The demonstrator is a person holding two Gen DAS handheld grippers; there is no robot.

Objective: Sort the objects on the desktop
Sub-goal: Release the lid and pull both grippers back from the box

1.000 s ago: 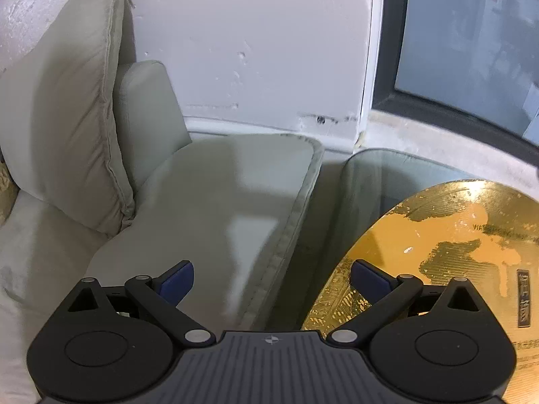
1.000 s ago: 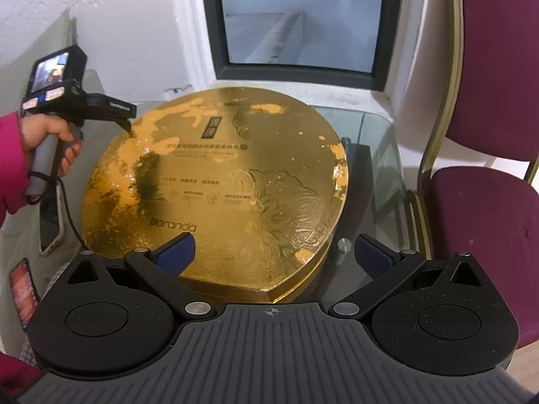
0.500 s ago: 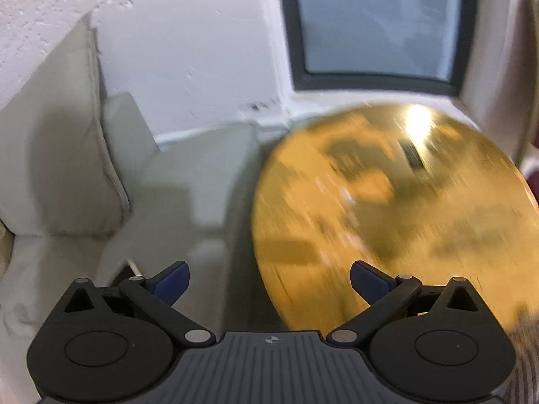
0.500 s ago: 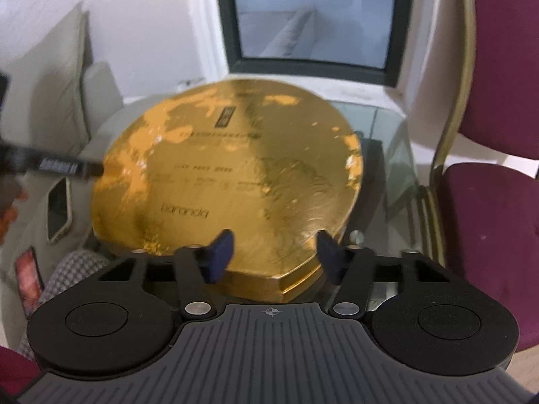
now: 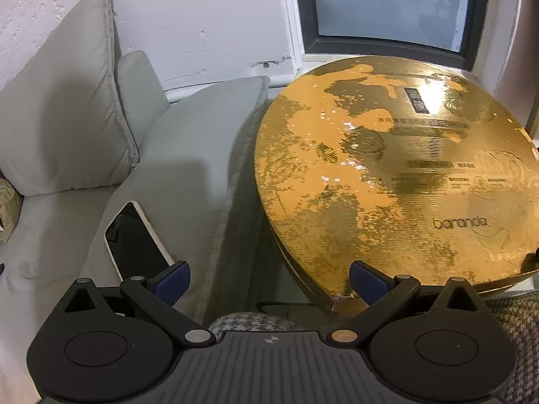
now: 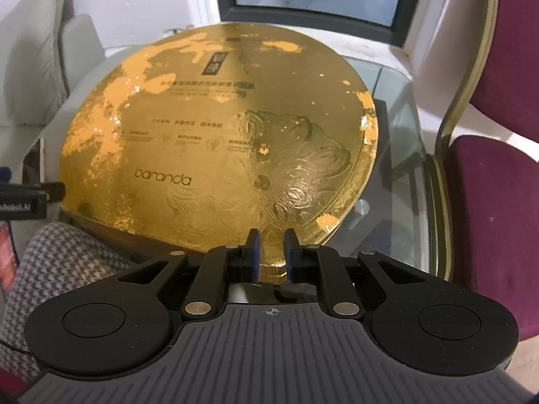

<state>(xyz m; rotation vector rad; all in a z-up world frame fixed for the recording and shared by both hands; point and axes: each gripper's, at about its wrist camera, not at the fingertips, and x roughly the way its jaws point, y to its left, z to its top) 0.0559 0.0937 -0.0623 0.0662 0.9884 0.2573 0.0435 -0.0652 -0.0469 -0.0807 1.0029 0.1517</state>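
Left wrist view: the left gripper (image 5: 266, 277) has its blue-padded fingers (image 5: 171, 277) spread wide with nothing between them. Ahead and to the right lies a large, round gold lid (image 5: 397, 181) on a glass table (image 5: 266, 276), its near edge chipped and its right side cut off by the frame. The word "baranda" reads clearly; the small lines of print above it and the dark label near the glare are too fine to make out. To the left, a smartphone (image 5: 134, 239) with a pale case lies screen-up on a grey sofa cushion (image 5: 188, 168), its lower end hidden behind the left finger. Houndstooth fabric (image 5: 249, 323) (probably a trouser leg) pokes up behind the gripper body.

Right wrist view: the right gripper (image 6: 272, 252) has its fingers drawn close, a narrow gap left between the pads, at the lid's (image 6: 219, 134) near rim; whether they touch it cannot be told. "baranda" shows again. At the left edge the other gripper (image 6: 23, 198) is cut off, with partial white lettering. A maroon chair (image 6: 492, 185) stands just beside the table (image 6: 397, 128).
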